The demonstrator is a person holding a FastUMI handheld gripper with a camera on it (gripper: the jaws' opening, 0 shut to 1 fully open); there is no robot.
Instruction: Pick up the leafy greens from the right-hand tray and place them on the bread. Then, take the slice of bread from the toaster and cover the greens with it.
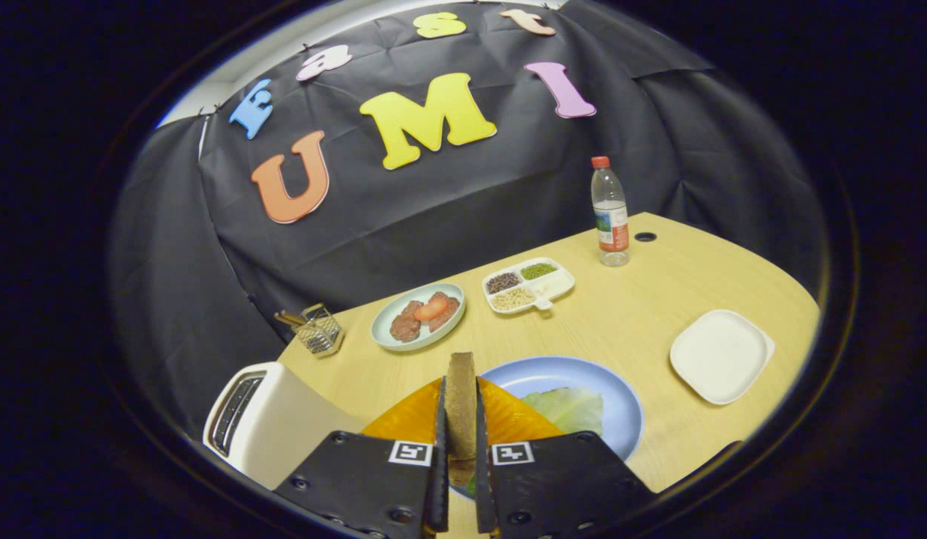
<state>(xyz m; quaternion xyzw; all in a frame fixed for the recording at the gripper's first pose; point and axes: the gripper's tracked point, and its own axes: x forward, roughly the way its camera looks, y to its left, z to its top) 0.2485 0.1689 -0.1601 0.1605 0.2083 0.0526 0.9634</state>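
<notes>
My gripper (460, 419) is shut on a brown slice of bread (460, 400), held on edge between both fingers, above the blue plate (583, 374). On that plate lies a pale green leaf (572, 408), just right of the fingers. An orange sheet (415, 415) shows under the fingers, over the plate's left part. The white toaster (265, 423) stands left of the fingers, its slots facing up. The white square tray (722, 355) sits to the right, bare.
Beyond the fingers a pale green dish (418, 316) holds meat slices and a red piece. A divided tray of grains (529, 284), a water bottle (610, 213) and a small wire basket (319, 329) stand farther back on the wooden table (643, 299).
</notes>
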